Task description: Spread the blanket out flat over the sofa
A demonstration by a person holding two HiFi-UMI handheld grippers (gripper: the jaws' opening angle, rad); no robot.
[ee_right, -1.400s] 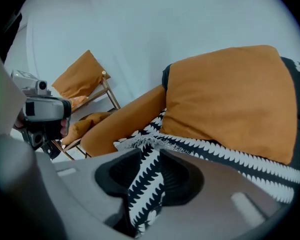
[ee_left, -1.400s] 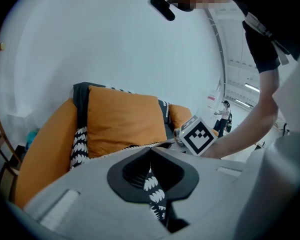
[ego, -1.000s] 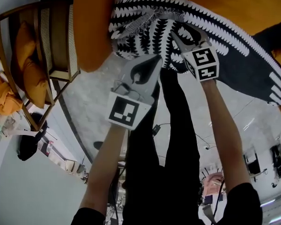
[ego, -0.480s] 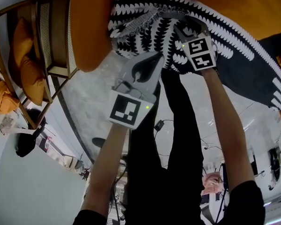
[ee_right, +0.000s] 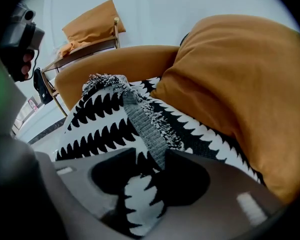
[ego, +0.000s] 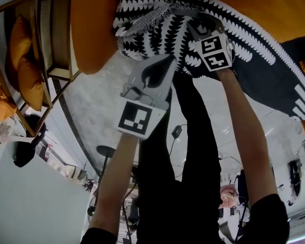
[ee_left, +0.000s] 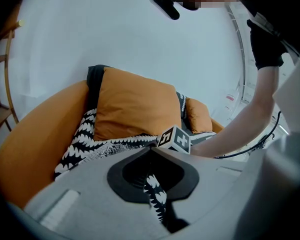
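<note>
A black-and-white zigzag blanket (ego: 157, 27) lies bunched on the orange sofa (ego: 94, 29), partly hanging over the seat's front edge. My left gripper (ego: 165, 65) is shut on a narrow fold of it; that strip (ee_left: 155, 196) runs through the closed jaws of the left gripper (ee_left: 151, 151). My right gripper (ego: 195, 24) sits further onto the seat. Its jaws have just been closing, and a thick fold of blanket (ee_right: 105, 114) with a grey knit hem is pinched in the right gripper (ee_right: 157, 156). An orange cushion (ee_right: 240, 74) lies on the blanket behind.
A wooden chair (ego: 25, 60) with orange cushions stands left of the sofa, a dark bag (ego: 23, 154) beside it. My black-trousered legs (ego: 178, 151) stand before the seat, with a cable (ego: 175, 132) on the floor. Another person's gloved hand (ee_left: 265, 46) is above right.
My right gripper has gone further onto the seat with its fold of blanket and rolled a little. The left gripper has barely shifted.
</note>
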